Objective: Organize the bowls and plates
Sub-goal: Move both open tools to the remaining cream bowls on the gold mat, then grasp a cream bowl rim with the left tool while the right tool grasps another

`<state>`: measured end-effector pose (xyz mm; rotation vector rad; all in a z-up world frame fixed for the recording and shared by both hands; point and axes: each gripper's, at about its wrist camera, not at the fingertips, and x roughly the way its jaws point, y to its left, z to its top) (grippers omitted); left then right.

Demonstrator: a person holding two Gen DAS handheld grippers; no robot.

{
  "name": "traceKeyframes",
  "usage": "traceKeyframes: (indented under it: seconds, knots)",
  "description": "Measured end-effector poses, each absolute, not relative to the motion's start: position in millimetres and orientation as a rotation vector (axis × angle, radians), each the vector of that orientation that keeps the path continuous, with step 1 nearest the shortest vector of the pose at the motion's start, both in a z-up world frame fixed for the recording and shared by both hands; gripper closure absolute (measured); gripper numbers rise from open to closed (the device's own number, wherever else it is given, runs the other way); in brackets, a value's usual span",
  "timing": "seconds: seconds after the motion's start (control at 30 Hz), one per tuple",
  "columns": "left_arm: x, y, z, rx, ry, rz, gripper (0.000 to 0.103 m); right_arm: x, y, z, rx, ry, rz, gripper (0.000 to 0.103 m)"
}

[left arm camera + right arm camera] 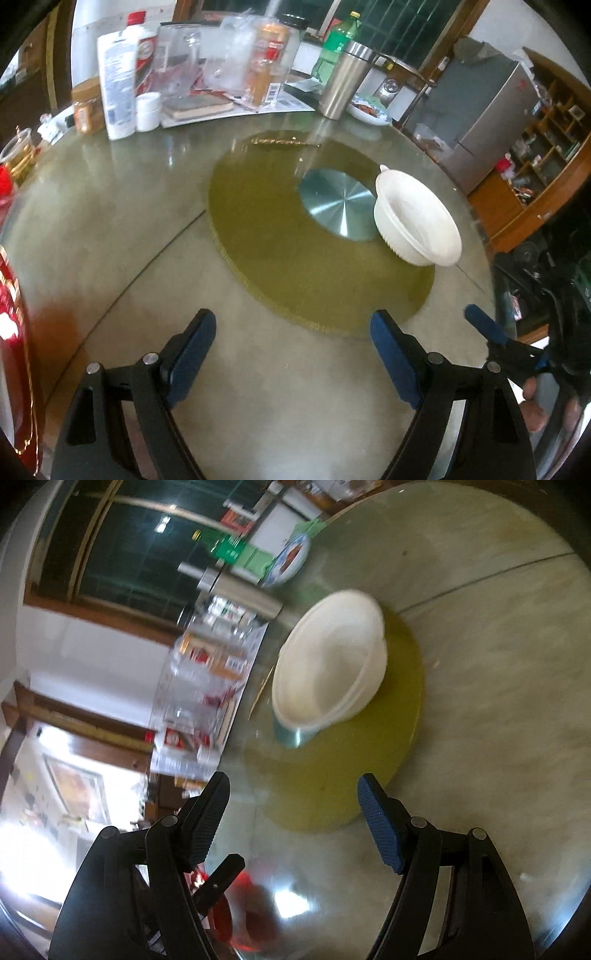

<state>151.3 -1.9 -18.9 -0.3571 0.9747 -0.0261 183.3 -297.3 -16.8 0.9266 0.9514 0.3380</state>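
Bowl upright on yellow disc, mouth up; L gripper & R gripper both wide, empty.

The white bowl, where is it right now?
In the left wrist view, the white bowl sits right of centre on the olive mat, overlapping the silver disc, beyond both open grippers.

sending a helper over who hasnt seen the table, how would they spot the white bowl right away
Start at the round glass table and find the olive-green disc in its middle. The white bowl sits on that disc, overlapping the edge of the shiny metal hub. It is the only white dish there; the bottles and jars crowd the far edge.
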Motion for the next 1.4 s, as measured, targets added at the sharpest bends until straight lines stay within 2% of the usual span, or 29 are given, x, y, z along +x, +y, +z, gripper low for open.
traceKeyframes:
  seconds: [0.33,0.83,1.03,1.07,1.1,1.13,1.17,1.4]
  knots:
    - [218.8,-38.1,-18.5,-0.345,0.923,0.007,0.017,219.7,-329.2,-23.7,0.992,0.896,0.231,0.030]
    - [281.0,-98.1,-41.4,-0.175,0.920,0.150,0.017,261.3,-320.8,-32.6,0.730,0.950,0.115,0.030]
    - [288.7,-105.4,-51.8,-0.120,0.917,0.188,0.018,265.2,-323.2,-40.0,0.722,0.967,0.109,0.037]
    - [289.8,-106.7,-52.9,-0.113,0.918,0.188,0.020,265.2,-321.8,-39.5,0.709,0.967,0.106,0.044]
    - [290.5,-109.5,-54.6,-0.093,0.919,0.181,0.048,265.6,-321.3,-40.4,0.693,0.975,0.104,0.061]
    - [291.8,-112.8,-56.0,-0.057,0.927,0.166,0.085,267.0,-319.2,-41.3,0.682,0.987,0.110,0.075]
    - [291.2,-117.1,-53.6,-0.028,0.918,0.143,0.086,268.1,-316.0,-43.4,0.682,1.006,0.158,0.093]
    - [262.9,-109.0,-21.6,0.007,0.872,0.123,0.087,238.9,-302.8,-22.8,0.598,0.972,0.153,0.092]
